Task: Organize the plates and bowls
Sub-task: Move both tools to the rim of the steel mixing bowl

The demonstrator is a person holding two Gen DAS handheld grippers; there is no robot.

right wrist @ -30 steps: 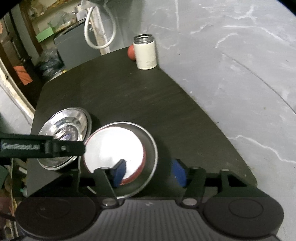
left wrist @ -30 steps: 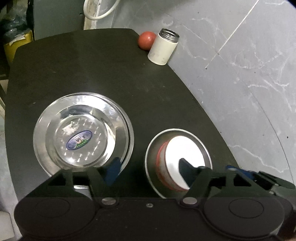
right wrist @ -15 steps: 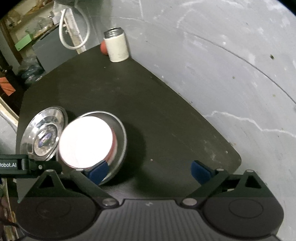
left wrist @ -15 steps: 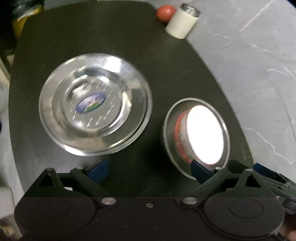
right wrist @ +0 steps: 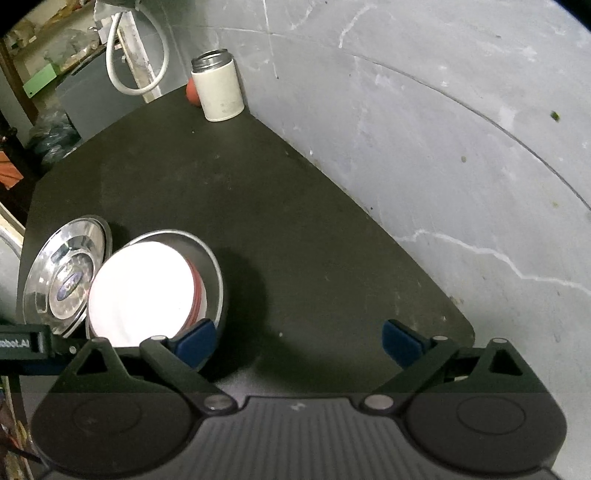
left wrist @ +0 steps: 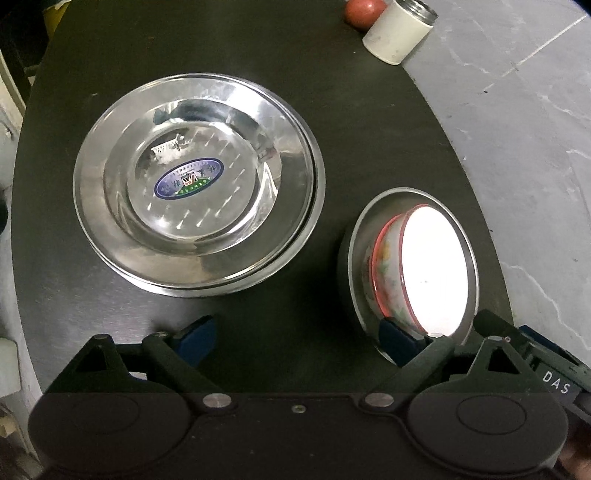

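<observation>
Right now you look to be between steps, with nothing in either claw. Your left gripper is spread wide and hangs over the near edge of the dark table. Your right gripper is spread wide too, and it holds nothing.

On the left sit the steel plates, one inside another (at least two rims show), with a blue sticker in the middle. They lie flat and face up. Just beside them, but not touching, is a small steel dish with a white bowl in it. The bowl has a red rim and its open side points up. Round things like these have no long side, so you can come at them from any way.

I think the piles are nearly done. If the dish and bowl must join the big plates, your next move is to close one claw on the thin rim of the dish and lift it level, so the bowl does not slide out.

Far back stand a white cup and a red ball. Leave them alone.
</observation>
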